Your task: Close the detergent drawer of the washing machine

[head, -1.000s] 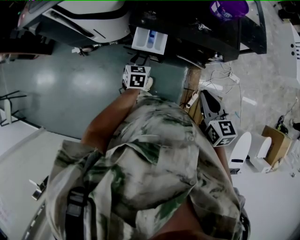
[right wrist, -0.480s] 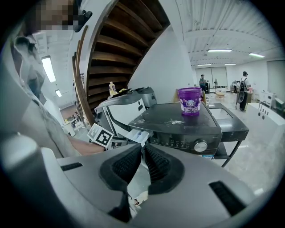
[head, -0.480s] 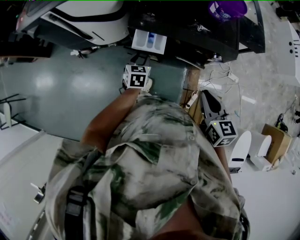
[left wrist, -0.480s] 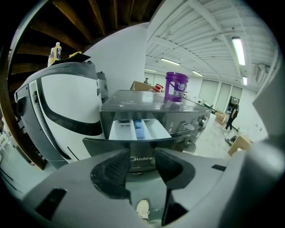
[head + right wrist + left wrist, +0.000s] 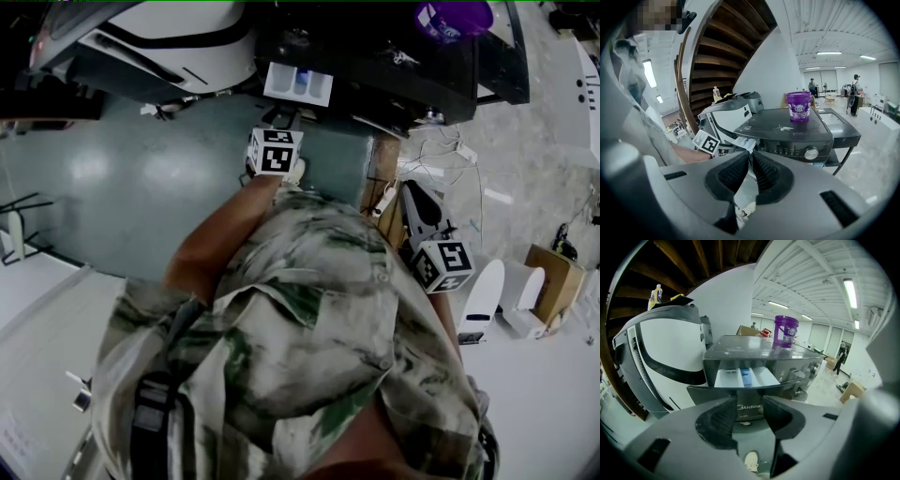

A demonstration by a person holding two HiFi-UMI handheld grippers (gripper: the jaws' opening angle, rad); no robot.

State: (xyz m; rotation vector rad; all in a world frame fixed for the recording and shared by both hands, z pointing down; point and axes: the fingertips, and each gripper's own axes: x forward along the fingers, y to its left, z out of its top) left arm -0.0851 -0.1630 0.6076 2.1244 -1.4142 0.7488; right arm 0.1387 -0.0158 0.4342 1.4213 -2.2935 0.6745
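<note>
The dark washing machine (image 5: 394, 66) stands at the top of the head view. Its white detergent drawer (image 5: 298, 82) with a blue insert is pulled out. In the left gripper view the drawer (image 5: 745, 378) sits straight ahead, just above the jaws. My left gripper (image 5: 284, 119) is a short way in front of the drawer and apart from it, open and empty (image 5: 750, 411). My right gripper (image 5: 413, 199) hangs lower right, beside the machine, its jaws shut (image 5: 750, 161) on nothing. A purple tub (image 5: 798, 106) stands on the machine's lid.
A white appliance (image 5: 661, 357) with a dark band stands left of the washing machine. A wooden staircase (image 5: 717, 56) rises behind. Cables (image 5: 450, 150), a cardboard box (image 5: 551, 281) and white items (image 5: 483, 300) lie on the floor at right. People (image 5: 855, 93) stand far off.
</note>
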